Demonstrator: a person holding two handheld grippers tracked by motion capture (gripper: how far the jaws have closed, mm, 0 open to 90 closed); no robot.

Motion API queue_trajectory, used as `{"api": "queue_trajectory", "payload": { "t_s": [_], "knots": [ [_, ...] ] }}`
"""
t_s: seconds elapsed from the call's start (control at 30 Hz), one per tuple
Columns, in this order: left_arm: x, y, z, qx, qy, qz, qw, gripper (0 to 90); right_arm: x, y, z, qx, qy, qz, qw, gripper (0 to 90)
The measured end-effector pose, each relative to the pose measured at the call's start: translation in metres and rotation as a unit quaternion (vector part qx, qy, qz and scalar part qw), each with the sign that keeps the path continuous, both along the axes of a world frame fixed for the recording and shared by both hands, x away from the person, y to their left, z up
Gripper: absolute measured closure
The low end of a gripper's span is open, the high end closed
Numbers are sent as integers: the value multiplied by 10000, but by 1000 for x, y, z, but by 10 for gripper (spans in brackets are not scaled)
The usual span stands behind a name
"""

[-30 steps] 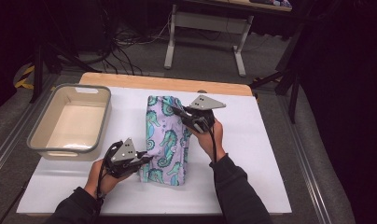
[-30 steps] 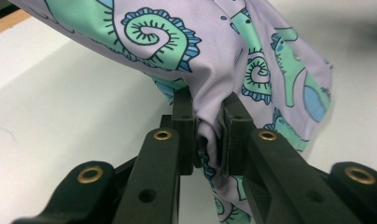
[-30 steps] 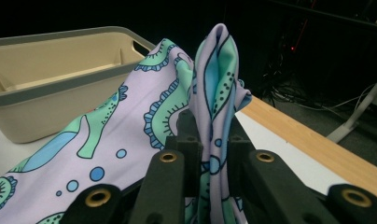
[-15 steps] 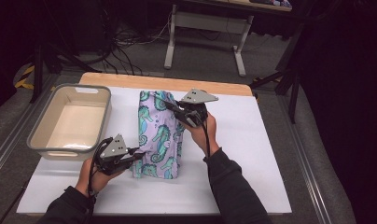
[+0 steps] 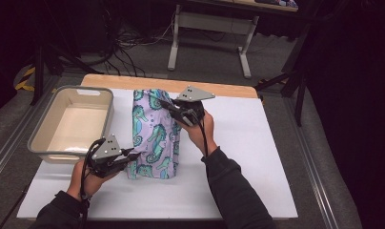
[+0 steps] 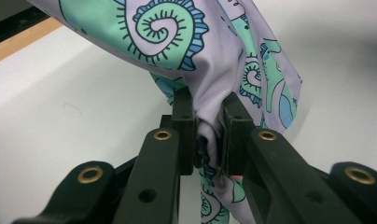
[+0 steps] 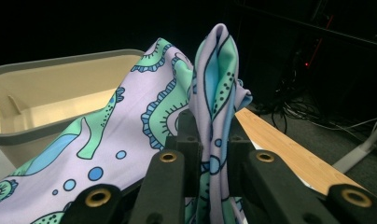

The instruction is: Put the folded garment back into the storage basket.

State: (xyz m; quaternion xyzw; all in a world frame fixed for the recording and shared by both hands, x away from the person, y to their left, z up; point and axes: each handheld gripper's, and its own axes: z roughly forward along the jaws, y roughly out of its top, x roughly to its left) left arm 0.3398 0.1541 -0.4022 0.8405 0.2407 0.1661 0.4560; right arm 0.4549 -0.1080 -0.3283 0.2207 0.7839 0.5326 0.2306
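Lilac seahorse-print cloth (image 5: 155, 136), frame centre: left gripper (image 5: 126, 157) and right gripper (image 5: 169, 106) each clenched on it; basin (image 5: 47, 143) at left.

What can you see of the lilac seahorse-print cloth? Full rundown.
The lilac cloth with teal and blue seahorse print looks like thin, smooth woven fabric. It is folded into a long strip running from the near side to the far side of the white table top, beside the beige plastic tub. The left gripper pinches its near end into a bunch, and the right gripper clamps a fold at its far end. Both ends look lifted; whether the middle rests on the table is unclear.
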Motion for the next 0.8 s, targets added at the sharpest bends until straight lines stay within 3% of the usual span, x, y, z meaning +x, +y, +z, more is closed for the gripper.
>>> {"api": "queue_trajectory", "payload": {
  "t_s": [0.27, 0.53, 0.8],
  "knots": [
    [2, 15, 9, -33, -40, 170, 9998, 796, 2, 14, 7, 81, -72, 72, 9999, 820],
    [0, 20, 7, -45, -83, 312, 9995, 796, 0, 26, 20, 110, -200, 174, 9996, 820],
    [-5, 39, 20, -115, -240, 552, 9981, 796, 0, 41, 34, 212, -313, 302, 9988, 821]
  ]
}}
